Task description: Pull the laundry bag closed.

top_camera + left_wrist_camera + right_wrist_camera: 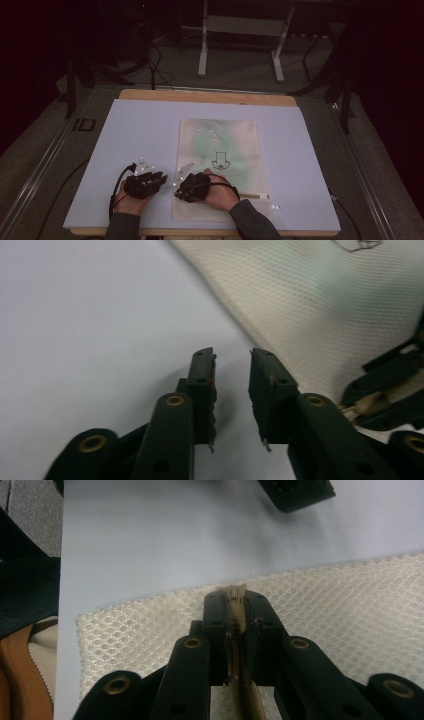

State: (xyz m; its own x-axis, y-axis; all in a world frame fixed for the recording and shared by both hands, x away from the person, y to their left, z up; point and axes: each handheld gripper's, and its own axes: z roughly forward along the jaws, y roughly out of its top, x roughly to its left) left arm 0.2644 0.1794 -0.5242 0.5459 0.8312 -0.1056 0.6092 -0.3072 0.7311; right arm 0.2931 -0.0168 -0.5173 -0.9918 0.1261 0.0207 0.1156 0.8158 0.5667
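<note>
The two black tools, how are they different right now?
The left tool has its jaws apart with nothing between them; the right tool is shut on the zipper. The left tool is over the bare white board; the right tool is over the mesh bag. Both are black.

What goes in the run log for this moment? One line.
right gripper: shut on zipper | left gripper: open, over mat beside mesh bag | bag: flat on mat

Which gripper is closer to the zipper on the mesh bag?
The right. The right gripper is shut on the zipper of the mesh bag near its left edge. The left gripper is open over the bare mat, just off that edge.
</note>
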